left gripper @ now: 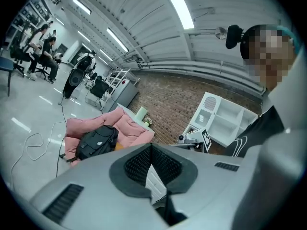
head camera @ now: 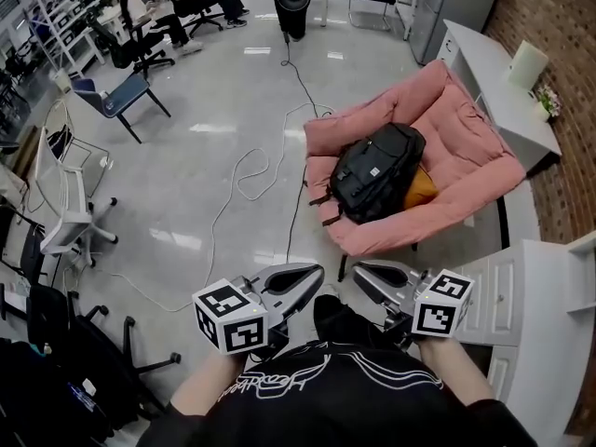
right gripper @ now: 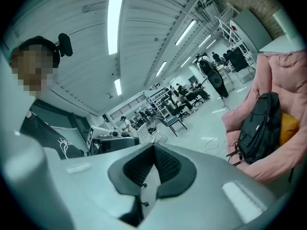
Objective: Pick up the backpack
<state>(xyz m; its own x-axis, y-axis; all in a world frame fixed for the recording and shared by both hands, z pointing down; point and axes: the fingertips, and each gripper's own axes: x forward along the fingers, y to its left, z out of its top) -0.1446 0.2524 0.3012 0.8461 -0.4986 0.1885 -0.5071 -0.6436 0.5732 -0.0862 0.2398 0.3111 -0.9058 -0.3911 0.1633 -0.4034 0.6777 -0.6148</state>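
Note:
A black backpack [head camera: 377,170] lies on a pink cushioned lounge chair [head camera: 466,170], partly over an orange cushion [head camera: 421,186]. My left gripper [head camera: 315,272] and right gripper [head camera: 359,270] hover side by side close to my body, well short of the chair, both shut and empty. The left gripper view has the backpack [left gripper: 96,140] far off at lower left, beyond the closed left gripper [left gripper: 151,147]. In the right gripper view the backpack [right gripper: 259,126] sits at the right, past the closed right gripper [right gripper: 153,147].
Cables [head camera: 251,170] trail over the glossy floor left of the chair. A white cabinet [head camera: 489,68] runs along the brick wall behind it, and a white shelf unit [head camera: 549,305] stands at my right. Office chairs [head camera: 121,96] and seated people are at far left.

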